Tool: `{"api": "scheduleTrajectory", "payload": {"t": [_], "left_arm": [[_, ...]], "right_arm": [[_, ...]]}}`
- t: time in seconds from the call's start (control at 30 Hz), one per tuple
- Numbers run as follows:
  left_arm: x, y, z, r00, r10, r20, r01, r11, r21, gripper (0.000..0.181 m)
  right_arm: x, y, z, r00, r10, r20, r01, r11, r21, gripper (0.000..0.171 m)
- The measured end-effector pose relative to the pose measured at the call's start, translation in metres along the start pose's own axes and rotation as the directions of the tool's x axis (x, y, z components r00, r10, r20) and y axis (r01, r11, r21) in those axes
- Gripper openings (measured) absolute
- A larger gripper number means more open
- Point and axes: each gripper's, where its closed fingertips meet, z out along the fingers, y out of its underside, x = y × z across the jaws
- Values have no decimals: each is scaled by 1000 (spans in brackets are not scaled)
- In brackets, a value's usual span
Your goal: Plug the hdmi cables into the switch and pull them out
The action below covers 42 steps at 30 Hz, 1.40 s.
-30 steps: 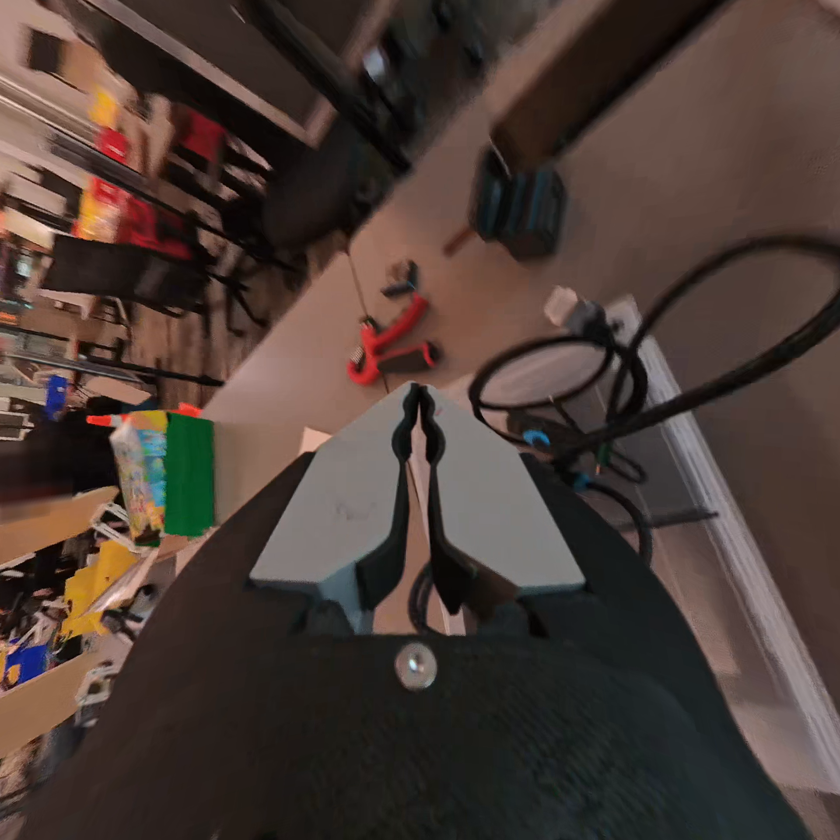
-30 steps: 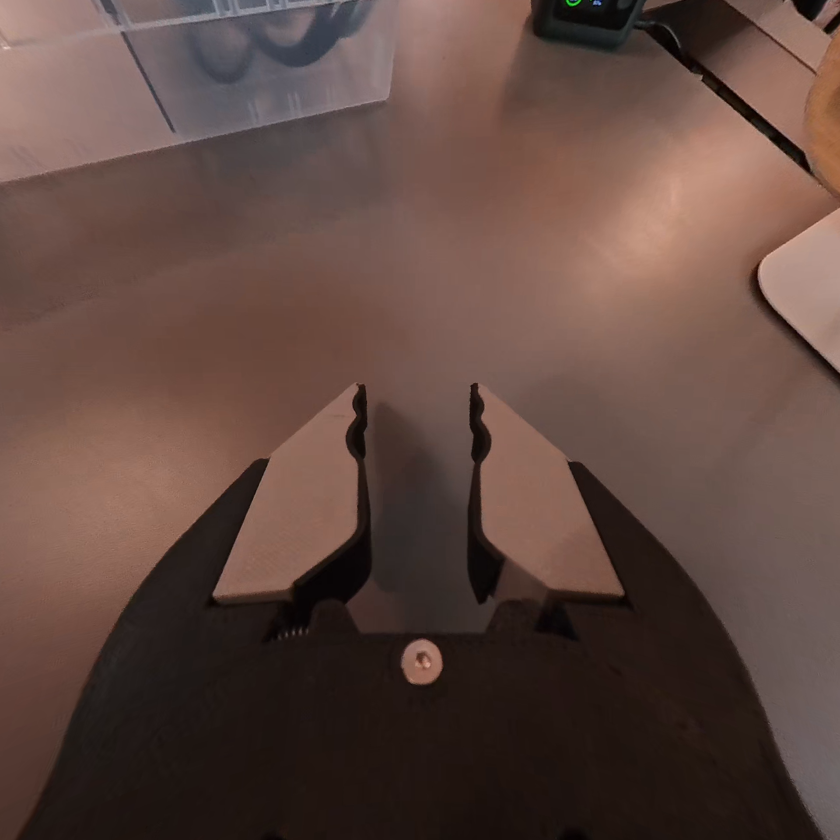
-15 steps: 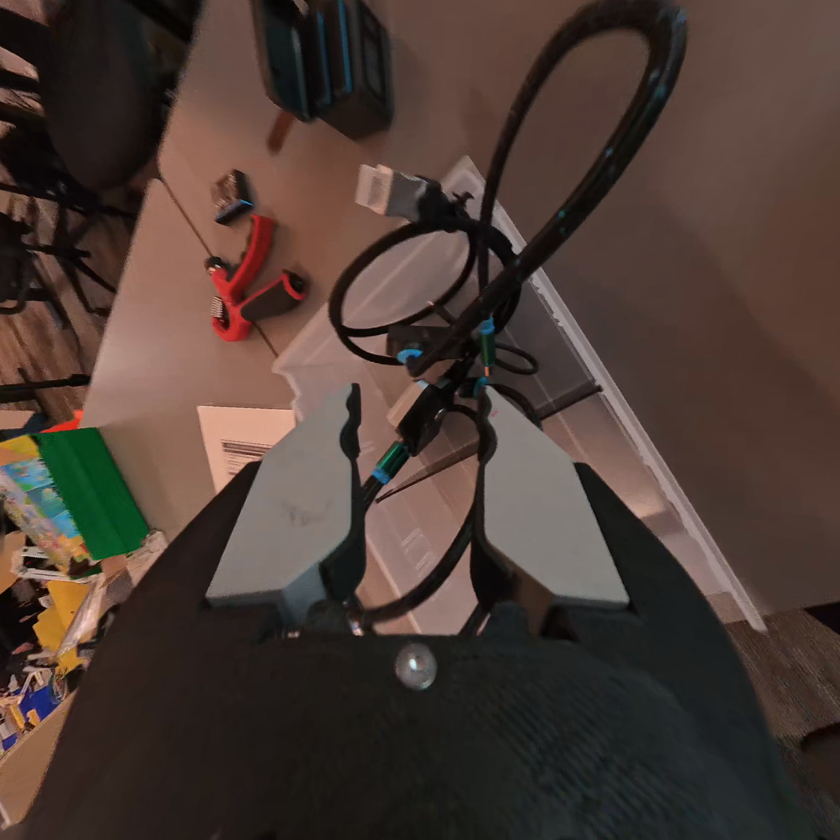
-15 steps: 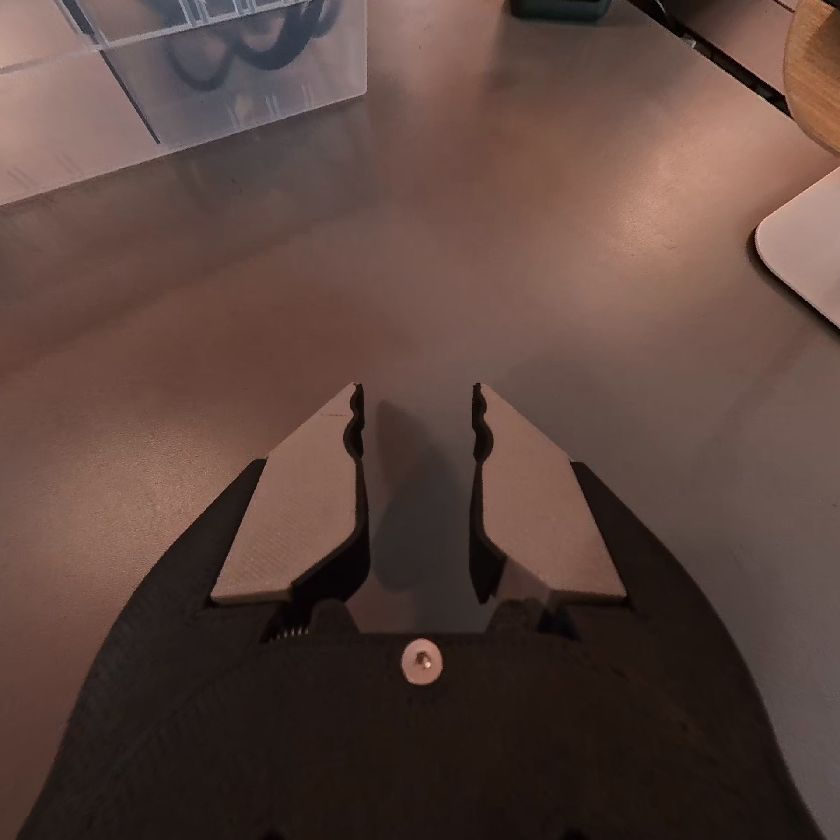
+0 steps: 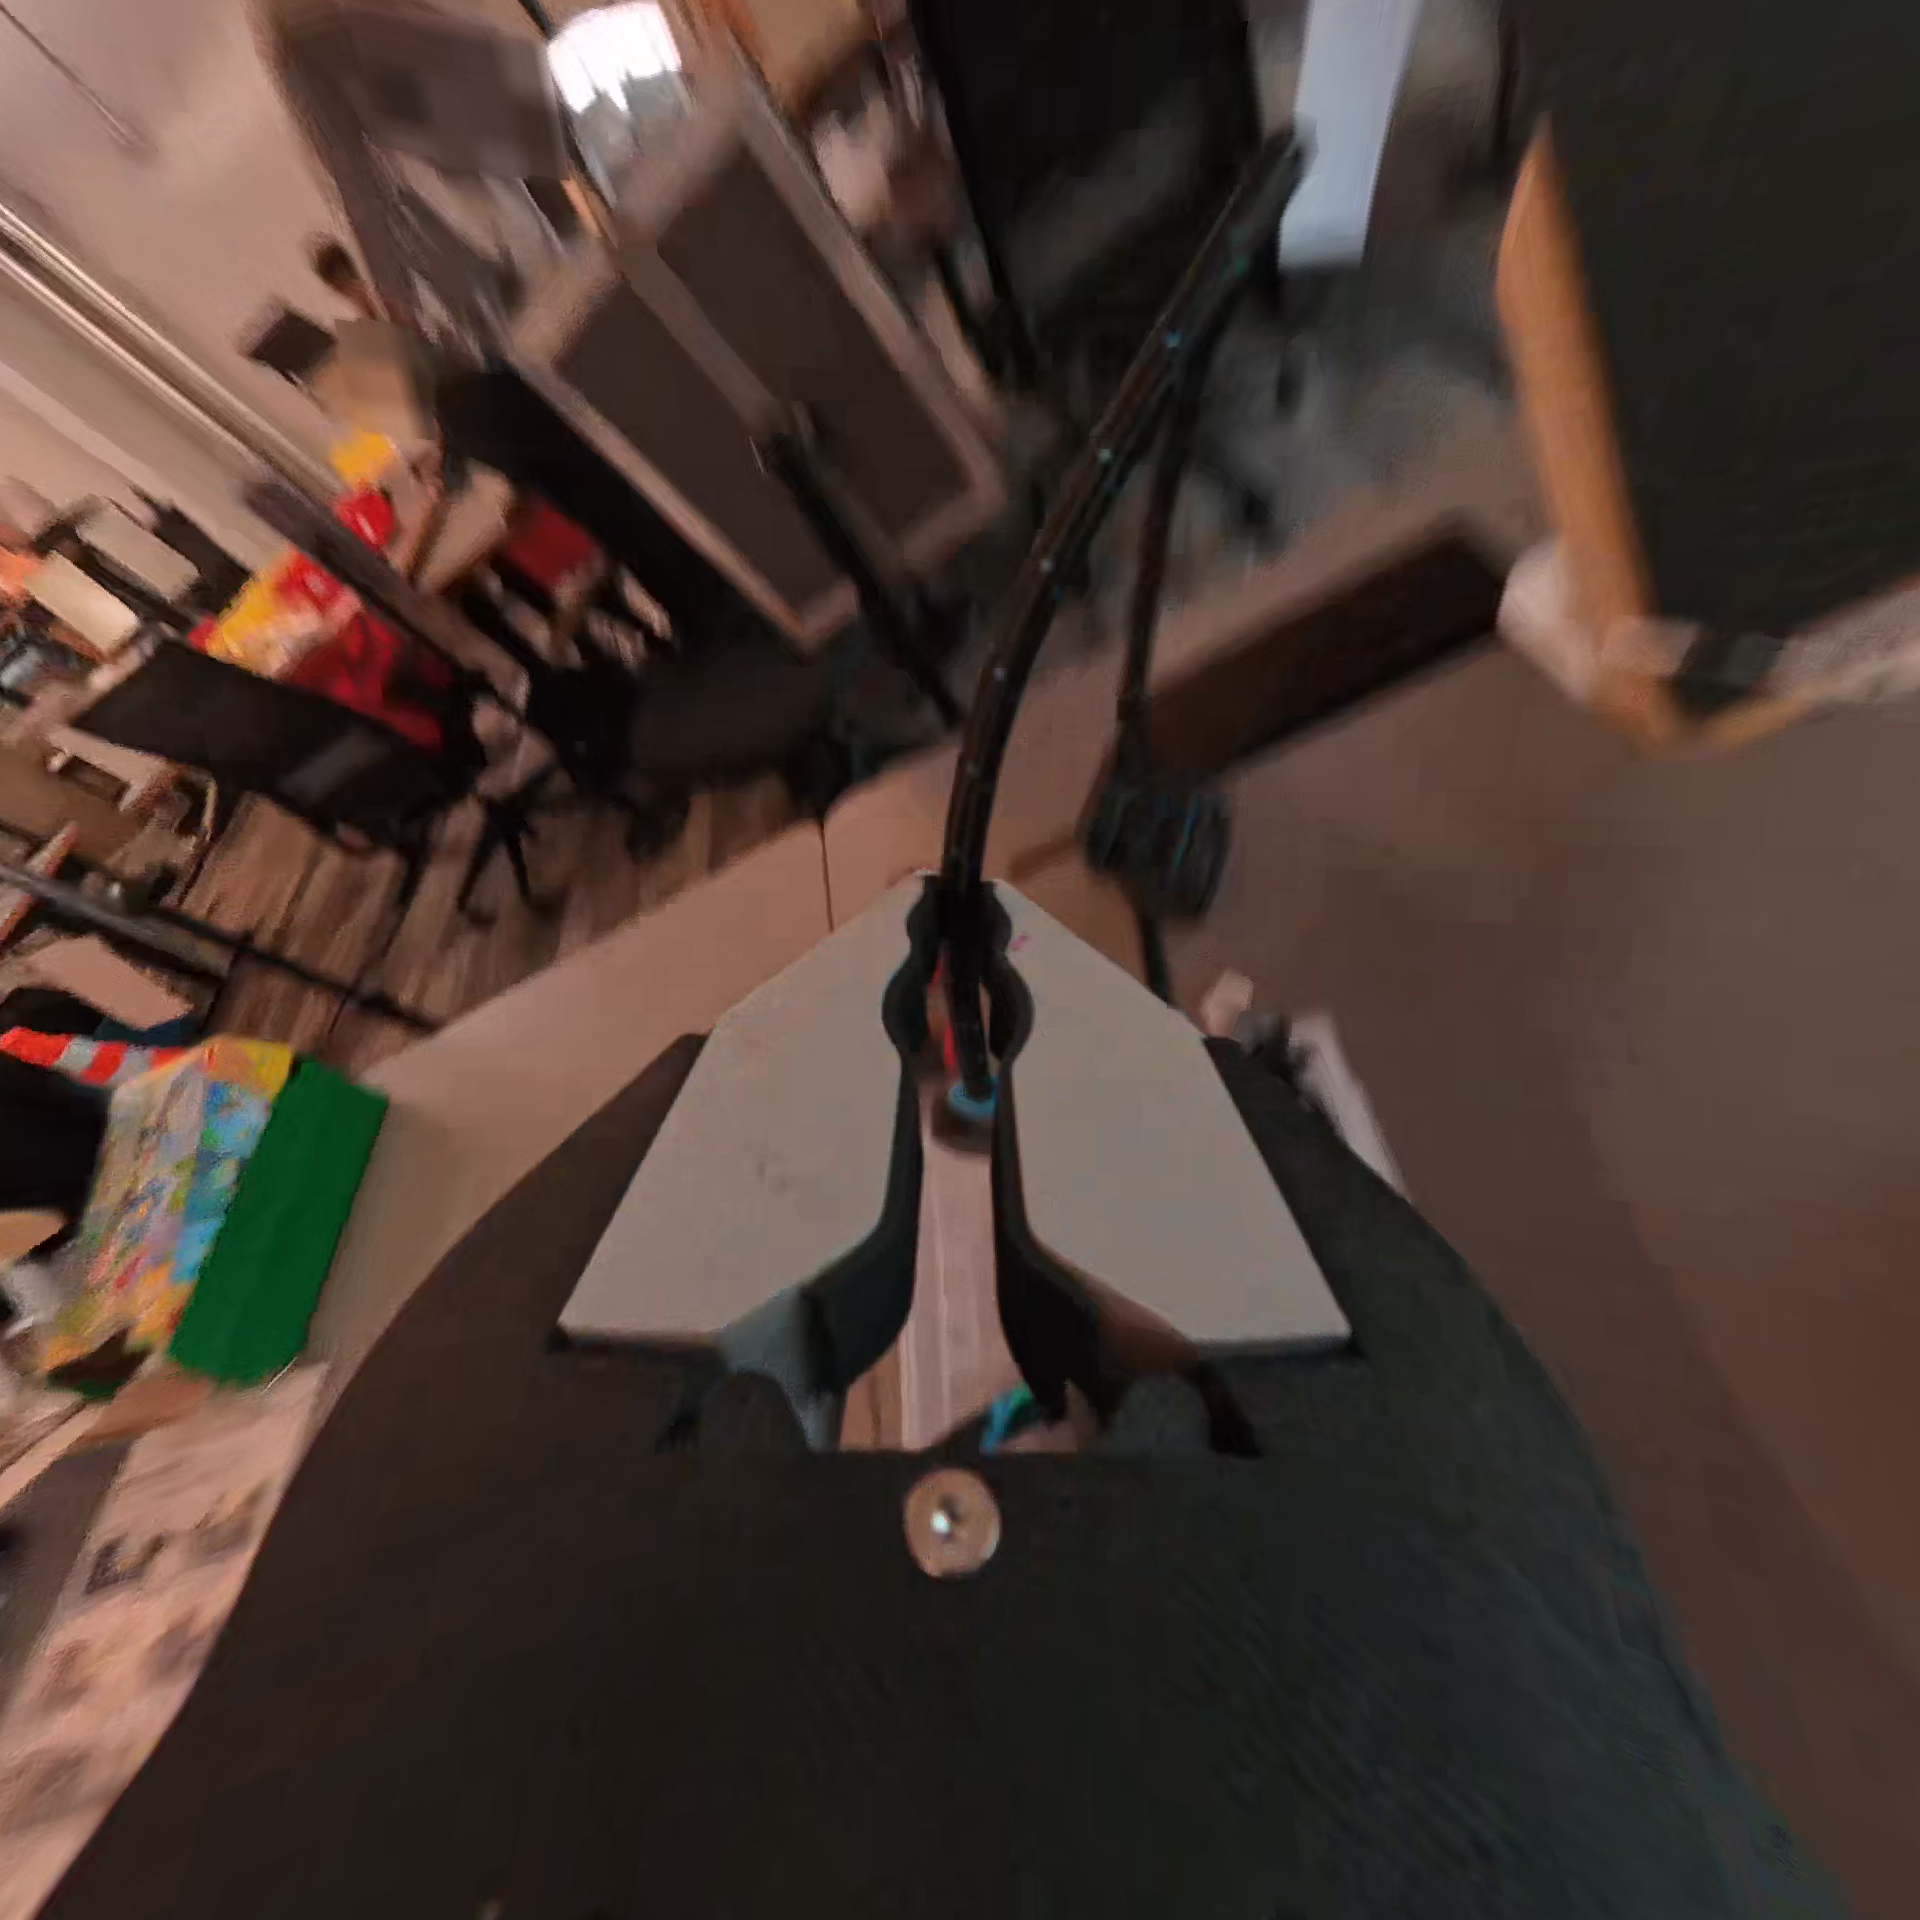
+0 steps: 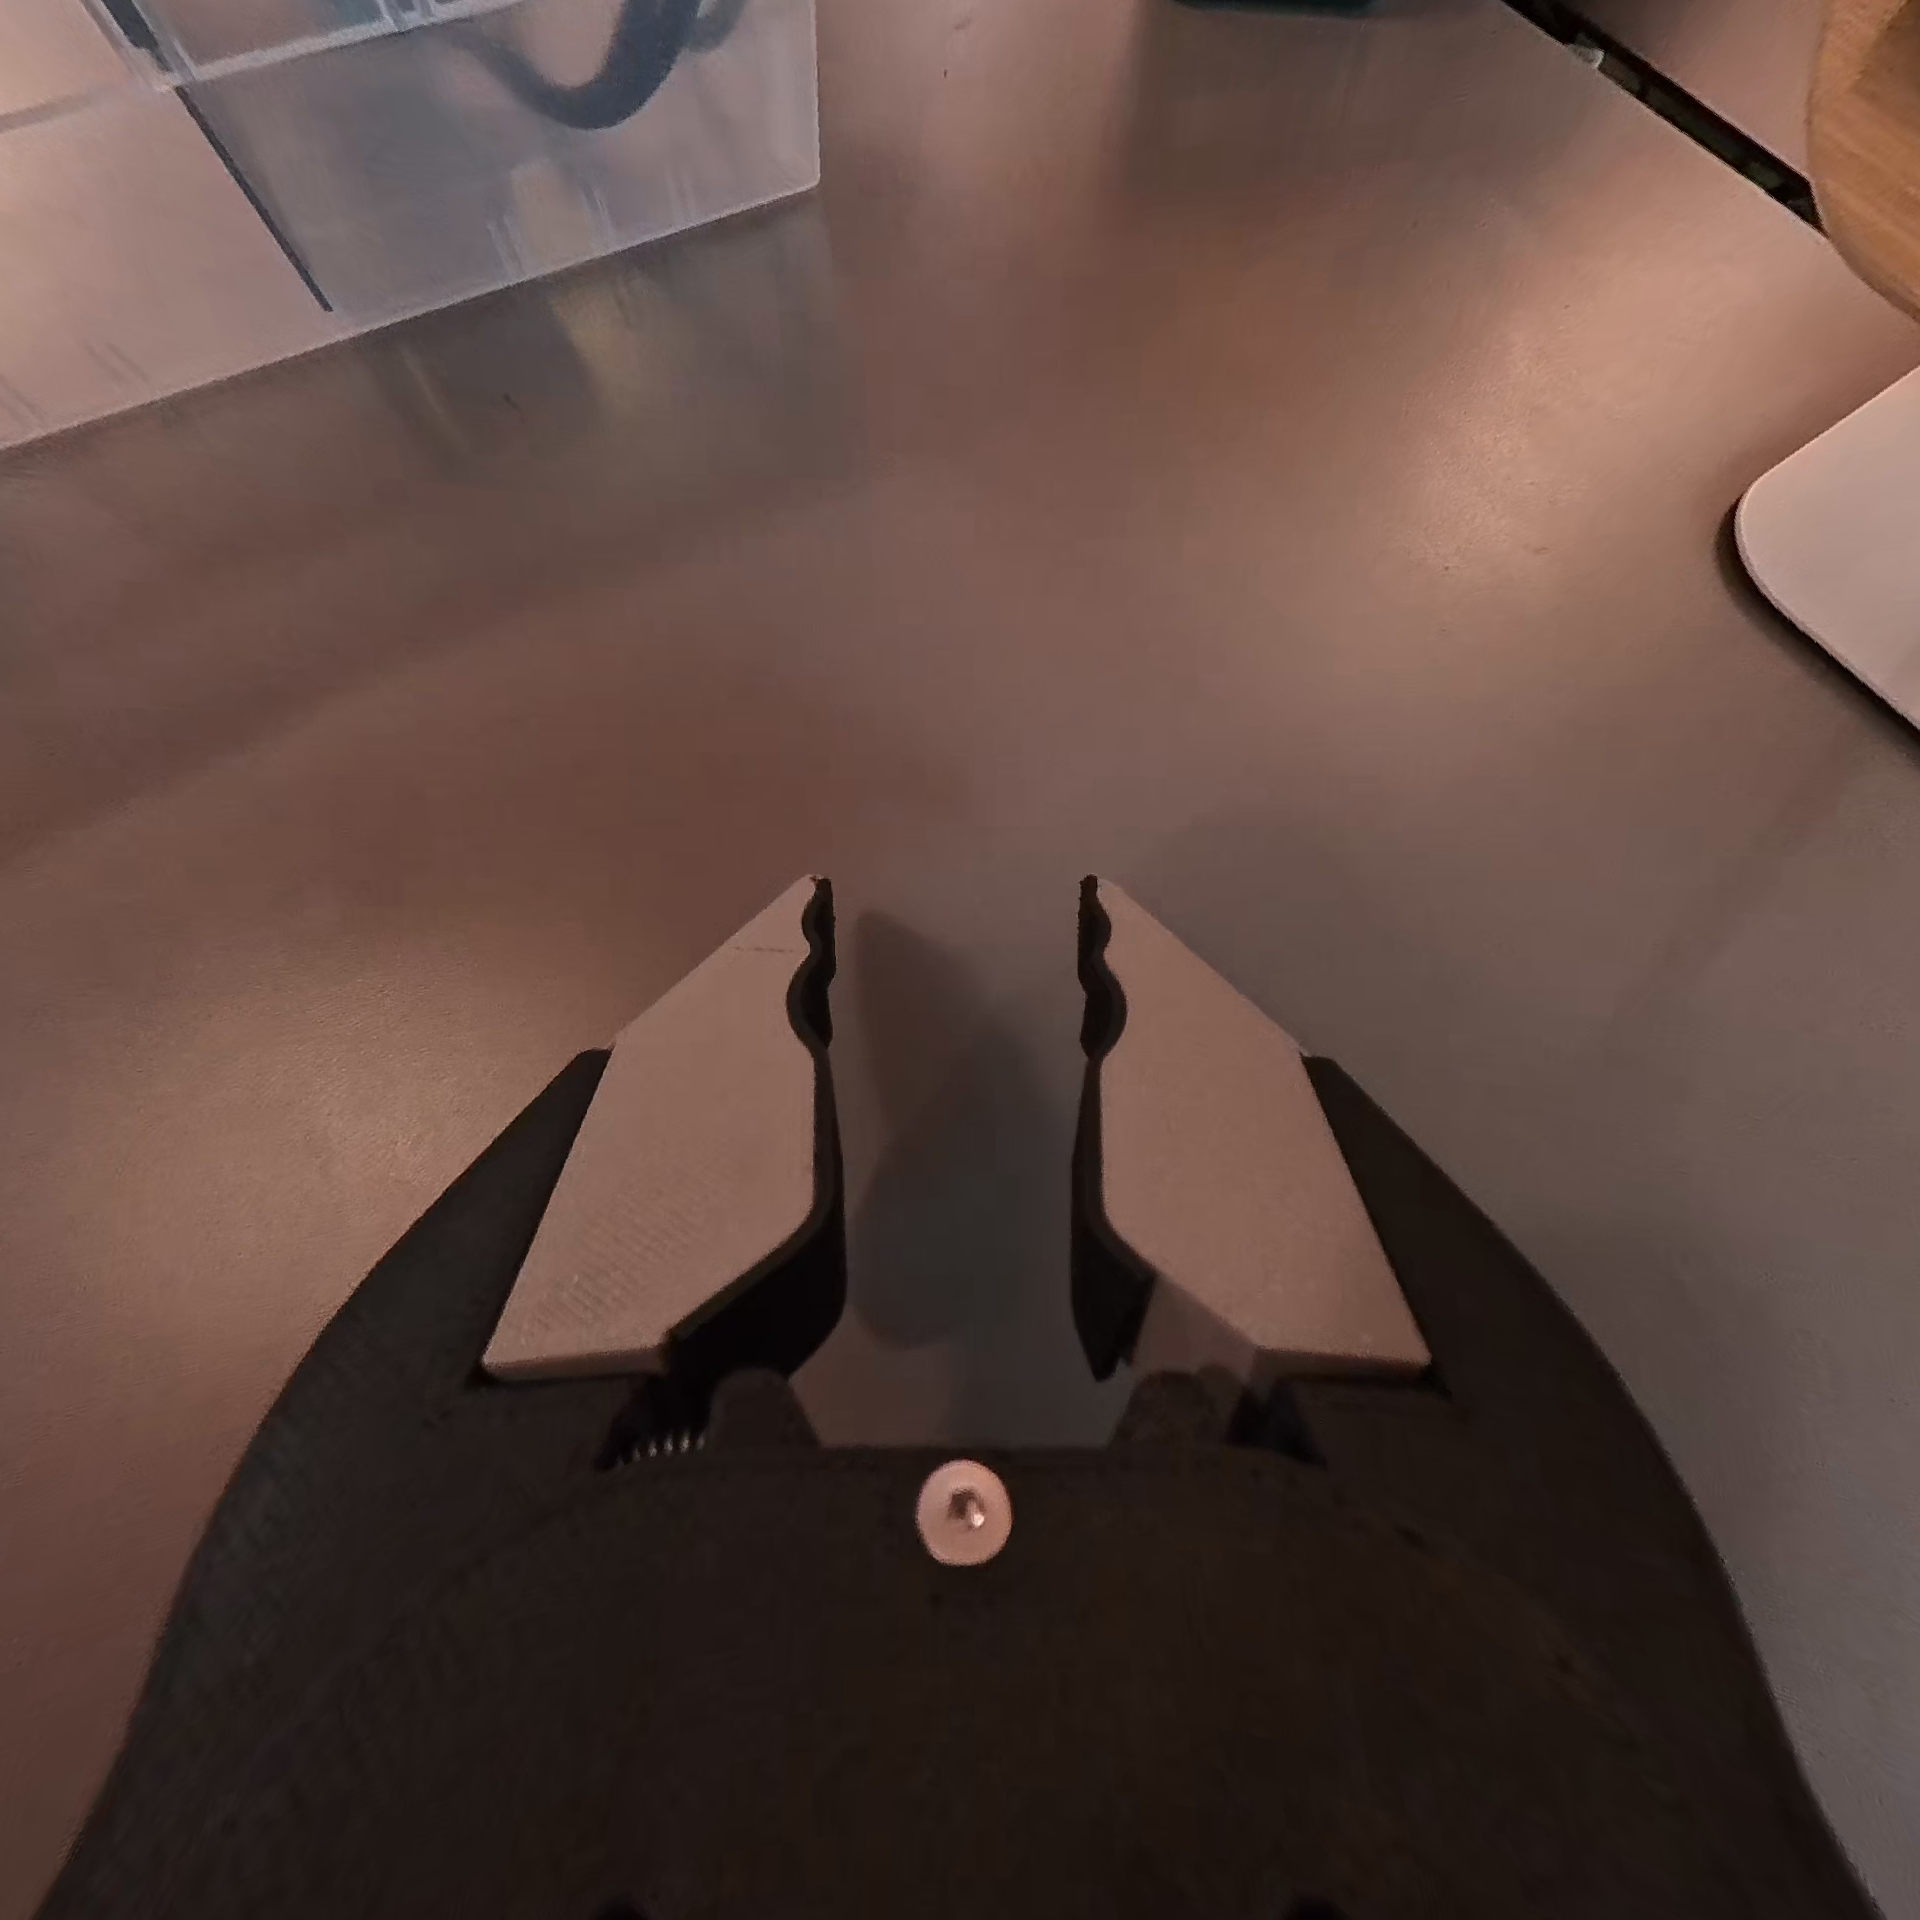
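My left gripper [image 5: 958, 914] is shut on a black HDMI cable [image 5: 1049, 582] and holds it up in the air. The cable arcs up and away from the fingertips. A blue-ringed plug end [image 5: 971, 1101] shows between the fingers behind the tips. The left wrist view is blurred by motion. My right gripper [image 6: 954, 894] is open and empty, low over the bare grey table [image 6: 935, 623]. A clear plastic box [image 6: 488, 187] at the far left of the right wrist view holds coiled black cable [image 6: 592, 83]. I cannot pick out the switch.
A dark blue-black device [image 5: 1153, 842] sits on the table beyond the left gripper. A colourful green-sided box [image 5: 208, 1205] stands at left. A white flat object [image 6: 1839, 582] and a wooden object [image 6: 1870, 156] lie at the right of the right wrist view.
My left gripper was open around the cables in the box half a second ago. It has now shut on one cable and swung up and away. The right gripper has crept slightly forward.
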Motion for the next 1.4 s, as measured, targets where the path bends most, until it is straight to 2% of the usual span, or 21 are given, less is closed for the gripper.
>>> {"api": "scheduleTrajectory", "payload": {"t": [0.03, 0.1, 0.23, 0.37, 0.5, 0.57, 0.7, 0.8, 0.87, 0.9, 0.93, 1.0, 1.13, 1.2, 1.33, 1.37, 1.4], "left_arm": [[-6, -23, -15, 998, -55, -9, 55, 993, 101, 4], [-4, -55, -38, 993, -96, -70, 109, 971, 213, 4], [49, -81, -57, 980, -16, -198, 66, 966, 250, 4], [125, -80, -49, 952, 97, -289, -27, 971, 237, 4], [196, -64, -29, 914, 171, -368, -84, 967, 239, 4], [225, -50, -14, 898, 176, -404, -89, 971, 223, 4], [274, -30, 7, 844, 56, -533, 67, 976, 208, 4], [299, -28, -2, 749, -34, -661, 238, 945, 222, 4], [314, -28, -13, 666, -54, -744, 319, 923, 218, 5], [319, -29, -15, 641, -59, -765, 341, 915, 216, 5], [322, -29, -17, 629, -53, -775, 347, 912, 219, 5], [325, -29, -16, 627, -28, -778, 335, 912, 237, 5], [317, -26, -7, 622, 11, -783, 350, 891, 290, 4], [311, -13, 6, 624, -3, -782, 356, 892, 281, 23], [302, 34, 39, 638, 6, -770, 300, 919, 255, 33], [308, 46, 44, 596, 0, -803, 305, 925, 227, 33], [318, 57, 44, 516, -14, -857, 306, 937, 169, 40]], "right_arm": [[0, 0, 0, 1000, -3, -2, 3, 1000, 1, 44], [-1, -2, 0, 1000, -7, 3, 7, 1000, 11, 45], [-9, -16, -9, 997, 1, 78, -8, 995, 96, 49], [-25, -44, -35, 984, -61, 166, 15, 963, 268, 61], [-21, -51, -47, 986, -154, 58, 128, 939, 320, 61], [-23, -51, -47, 982, -177, 62, 148, 934, 324, 61], [-30, -57, -51, 977, -142, 156, 76, 928, 365, 69], [-10, -47, -39, 992, -63, 112, 26, 953, 302, 79], [11, -38, -31, 999, -2, 34, -7, 966, 259, 69], [19, -34, -28, 1000, 15, 16, -18, 972, 236, 57], [23, -31, -26, 1000, 20, 10, -21, 976, 219, 30], [22, -30, -24, 999, 7, 51, -18, 979, 201, 19], [8, -31, -23, 977, 7, 215, -50, 979, 199, 12], [9, -33, -27, 956, 48, 289, -116, 969, 220, 10], [17, -42, -44, 872, 124, 473, -278, 922, 271, 11], [21, -43, -47, 870, 115, 480, -279, 916, 287, 11], [23, -43, -49, 876, 96, 473, -263, 917, 300, 10]]}}
